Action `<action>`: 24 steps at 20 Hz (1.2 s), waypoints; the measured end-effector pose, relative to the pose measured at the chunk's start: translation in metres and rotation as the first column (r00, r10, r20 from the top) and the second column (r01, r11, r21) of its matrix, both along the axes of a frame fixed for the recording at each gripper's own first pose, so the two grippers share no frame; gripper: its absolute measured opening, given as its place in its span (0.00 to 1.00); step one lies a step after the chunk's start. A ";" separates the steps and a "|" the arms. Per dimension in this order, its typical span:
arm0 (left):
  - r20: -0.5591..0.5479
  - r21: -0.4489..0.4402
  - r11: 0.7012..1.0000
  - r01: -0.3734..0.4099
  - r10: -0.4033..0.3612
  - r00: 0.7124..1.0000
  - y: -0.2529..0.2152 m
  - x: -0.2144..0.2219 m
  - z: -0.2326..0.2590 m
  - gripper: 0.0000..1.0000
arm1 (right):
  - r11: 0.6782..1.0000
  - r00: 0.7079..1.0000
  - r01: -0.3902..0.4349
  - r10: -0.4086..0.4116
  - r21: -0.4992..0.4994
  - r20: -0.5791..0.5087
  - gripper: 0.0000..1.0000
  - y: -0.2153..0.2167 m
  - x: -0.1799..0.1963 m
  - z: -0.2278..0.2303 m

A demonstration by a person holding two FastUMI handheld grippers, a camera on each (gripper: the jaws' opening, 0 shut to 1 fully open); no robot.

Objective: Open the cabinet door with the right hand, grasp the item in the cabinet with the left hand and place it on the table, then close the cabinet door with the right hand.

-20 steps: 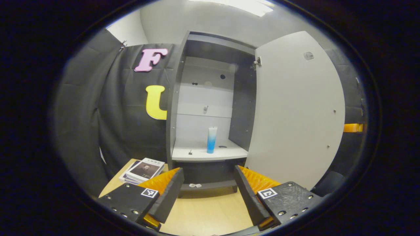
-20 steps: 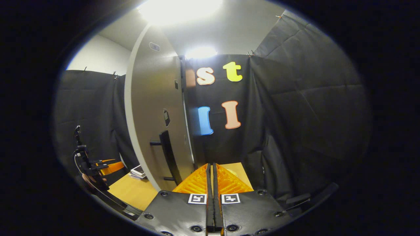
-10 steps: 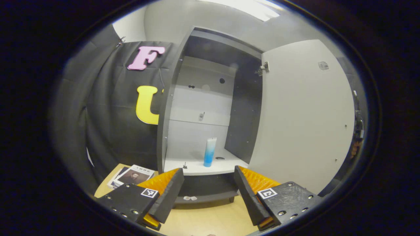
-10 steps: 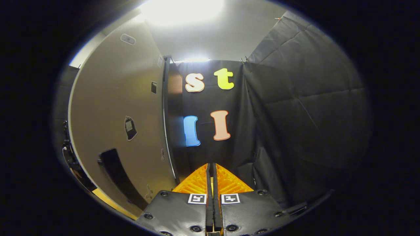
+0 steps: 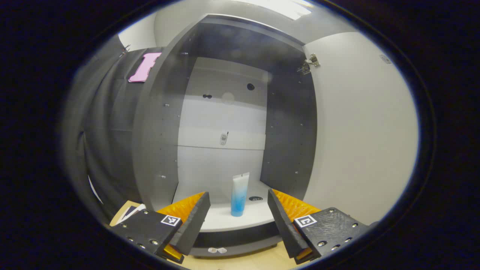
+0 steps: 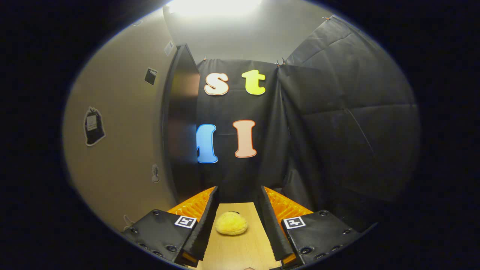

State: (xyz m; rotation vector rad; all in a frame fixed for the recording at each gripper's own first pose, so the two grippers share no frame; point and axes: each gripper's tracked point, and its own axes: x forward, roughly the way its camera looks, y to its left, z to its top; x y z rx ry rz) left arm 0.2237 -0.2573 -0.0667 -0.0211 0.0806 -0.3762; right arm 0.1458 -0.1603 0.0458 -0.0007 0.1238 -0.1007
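- Left gripper (image 5: 237,215): fingers spread, gripping nothing, aimed into open cabinet (image 5: 157,123).
- Blue-white tube (image 5: 239,194) upright on cabinet shelf (image 5: 225,222), 12 o'clock between fingers.
- Cabinet door (image 5: 360,131) swung wide, 3 o'clock.
- Right gripper (image 6: 235,221): fingers apart, yellow fuzzy lump (image 6: 231,223) on table (image 6: 240,251) between.

One tube (image 5: 239,195), one cabinet (image 5: 157,123), one yellow sponge (image 6: 231,223).
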 end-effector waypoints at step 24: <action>-0.055 0.041 0.976 0.213 -0.210 0.976 -0.068 0.101 -0.043 0.80 | 0.968 0.995 0.103 -0.100 0.230 -0.022 0.93 -0.040 0.028 -0.035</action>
